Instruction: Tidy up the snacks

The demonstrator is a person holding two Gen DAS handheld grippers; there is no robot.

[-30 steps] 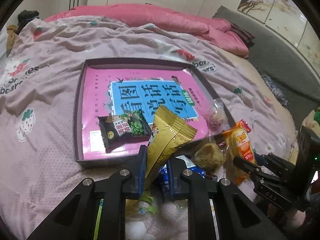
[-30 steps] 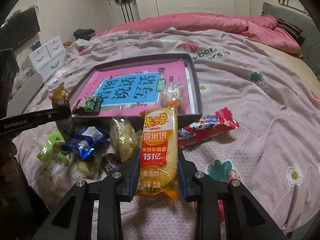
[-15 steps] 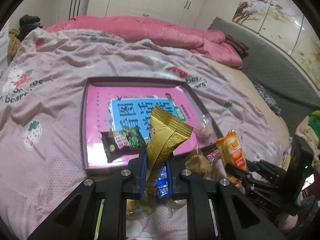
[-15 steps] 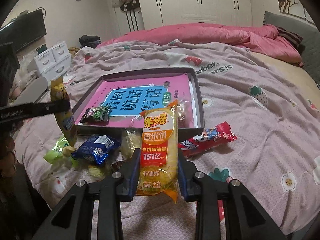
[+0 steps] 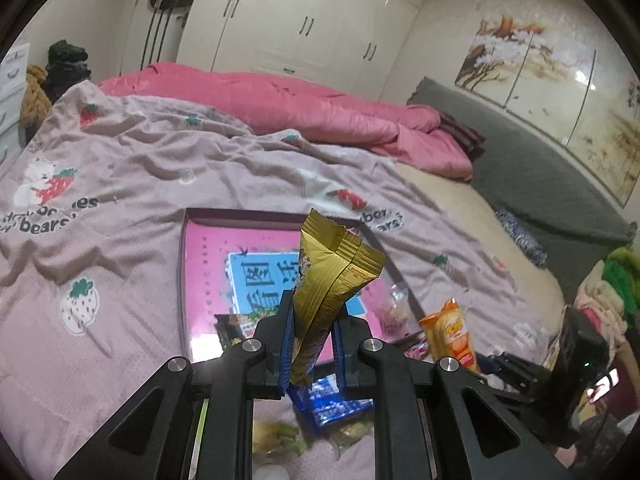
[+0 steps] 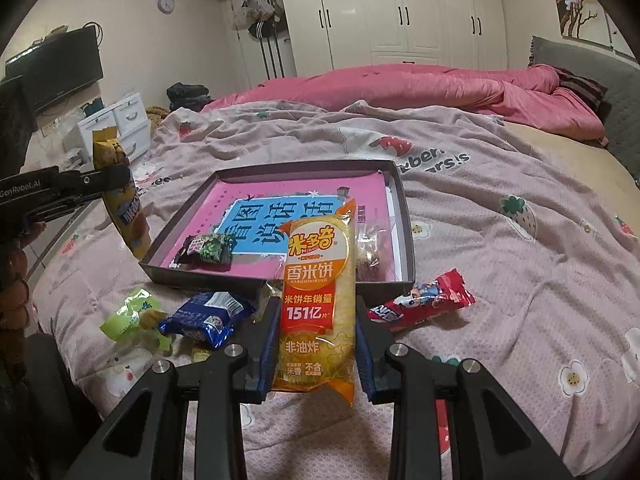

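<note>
My left gripper is shut on a gold snack packet and holds it raised above the near edge of the dark shallow box. It also shows in the right wrist view at the far left. My right gripper is shut on an orange and yellow rice cracker pack, held upright in front of the box. A pink book with a blue label, a black pea packet and a clear wrapped snack lie in the box.
Loose on the strawberry-print bed cover: a blue packet, a green packet, a red packet. A pink duvet lies at the back. White drawers and a television stand left.
Both grippers have risen and tilted up with their packets, so the box and loose snacks sit lower and smaller in view. The grips are unchanged.
</note>
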